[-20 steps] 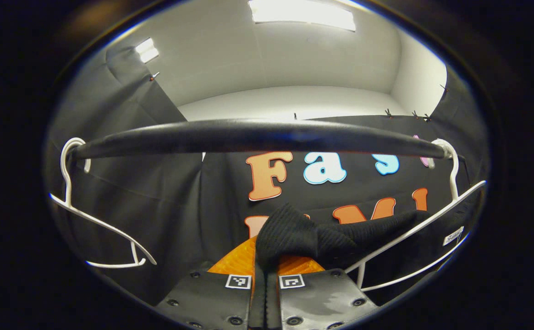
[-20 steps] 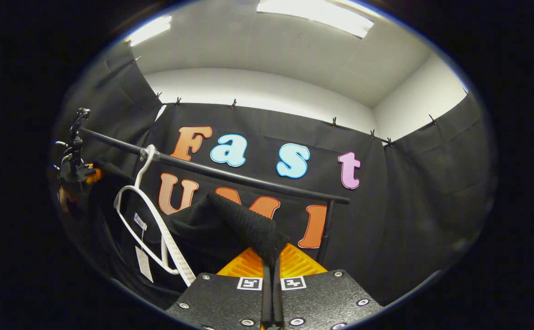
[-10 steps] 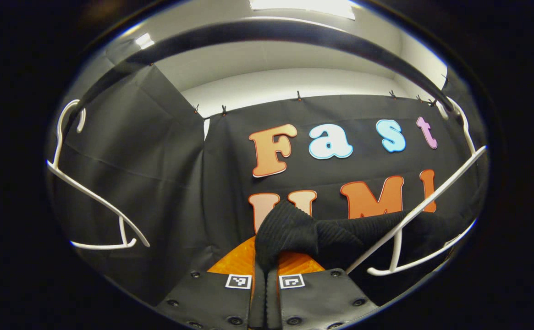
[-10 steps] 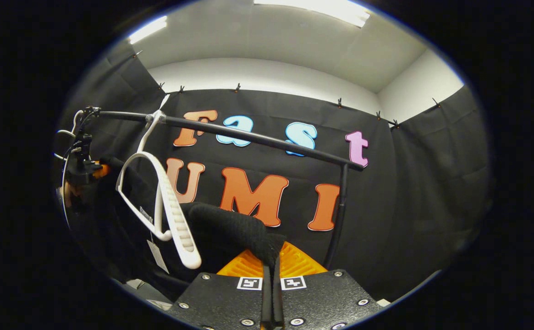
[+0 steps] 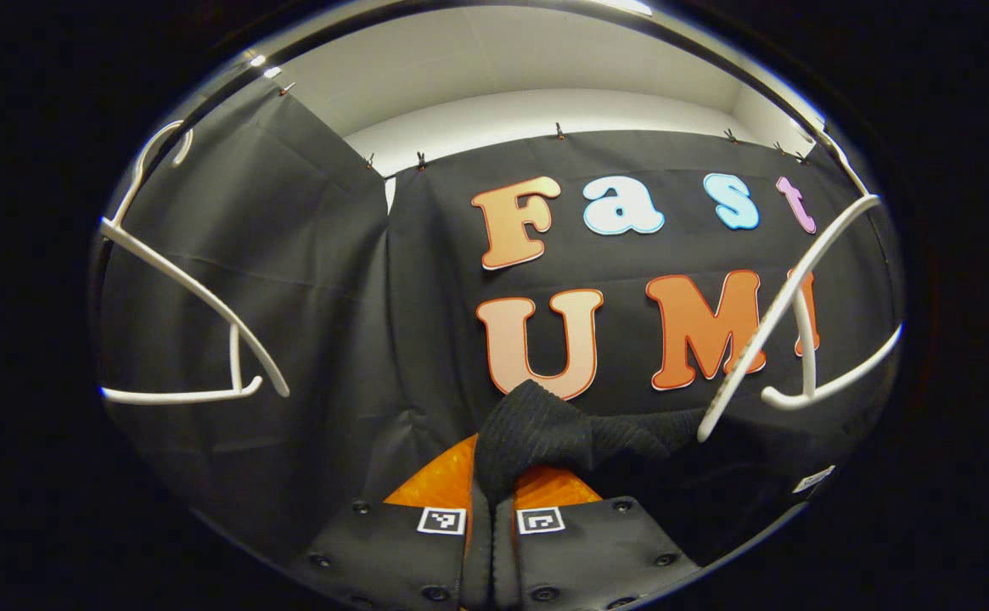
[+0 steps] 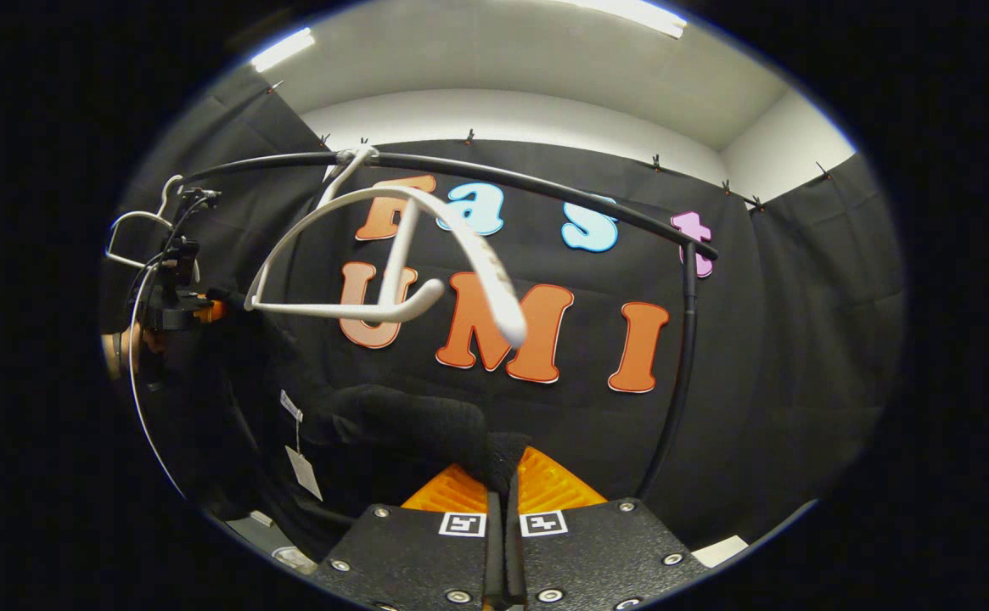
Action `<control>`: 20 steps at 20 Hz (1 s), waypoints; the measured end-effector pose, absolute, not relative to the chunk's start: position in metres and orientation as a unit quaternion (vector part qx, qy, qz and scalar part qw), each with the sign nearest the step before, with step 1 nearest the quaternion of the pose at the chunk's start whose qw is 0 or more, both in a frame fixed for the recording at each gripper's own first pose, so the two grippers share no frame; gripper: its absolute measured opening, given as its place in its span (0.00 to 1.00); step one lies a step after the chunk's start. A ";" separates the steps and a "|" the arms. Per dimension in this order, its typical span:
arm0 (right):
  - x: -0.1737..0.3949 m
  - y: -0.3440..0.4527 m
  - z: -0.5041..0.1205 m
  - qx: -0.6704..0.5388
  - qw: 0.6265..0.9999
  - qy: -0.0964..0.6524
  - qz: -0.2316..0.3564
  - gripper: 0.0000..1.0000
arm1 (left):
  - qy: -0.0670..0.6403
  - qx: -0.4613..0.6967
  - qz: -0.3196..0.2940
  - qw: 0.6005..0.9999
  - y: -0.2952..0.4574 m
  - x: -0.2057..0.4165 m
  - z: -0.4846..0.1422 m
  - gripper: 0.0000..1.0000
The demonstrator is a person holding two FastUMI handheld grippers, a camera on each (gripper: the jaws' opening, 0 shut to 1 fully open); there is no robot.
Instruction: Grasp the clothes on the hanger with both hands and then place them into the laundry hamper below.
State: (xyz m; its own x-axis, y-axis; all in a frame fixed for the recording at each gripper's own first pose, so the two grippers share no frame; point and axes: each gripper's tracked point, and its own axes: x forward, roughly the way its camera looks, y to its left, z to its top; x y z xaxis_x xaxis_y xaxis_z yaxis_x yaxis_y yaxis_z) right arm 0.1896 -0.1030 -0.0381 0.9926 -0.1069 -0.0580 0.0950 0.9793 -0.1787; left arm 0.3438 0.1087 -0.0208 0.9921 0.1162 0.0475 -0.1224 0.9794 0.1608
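A black knitted garment (image 5: 562,433) hangs stretched between my two grippers, below the hangers. My left gripper (image 5: 494,492) is shut on one bunched end of it in the left gripper view. My right gripper (image 6: 502,479) is shut on the other end (image 6: 426,424) in the right gripper view, where a paper tag (image 6: 303,471) dangles from the cloth. The white hanger (image 6: 426,255) swings bare on the black rail (image 6: 528,182), free of the garment; it also appears as the white hanger (image 5: 791,331) on the right in the left gripper view. The other gripper (image 6: 176,297) appears far left.
A second bare white hanger (image 5: 188,297) hangs at the left in the left gripper view. The rail's upright post (image 6: 681,365) drops down at the right in the right gripper view. Black cloth walls close in behind and at both sides.
Both grippers have come down with the garment: rail and hangers have risen in both views. The garment has slid off the white hanger, which now swings up empty.
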 end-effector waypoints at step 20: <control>0.147 0.078 -0.144 -0.014 0.989 0.111 0.095 0.01 | 0.117 0.052 -0.022 0.991 0.036 0.183 -0.157 0.08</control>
State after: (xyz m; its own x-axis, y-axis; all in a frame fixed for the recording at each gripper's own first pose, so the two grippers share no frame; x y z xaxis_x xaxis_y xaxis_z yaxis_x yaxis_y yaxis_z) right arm 0.1466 0.0782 -0.1443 0.9574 0.1846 -0.2222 -0.1907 0.9816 -0.0060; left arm 0.1831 0.0362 -0.1575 0.9716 -0.0323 -0.2346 0.0567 0.9936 0.0981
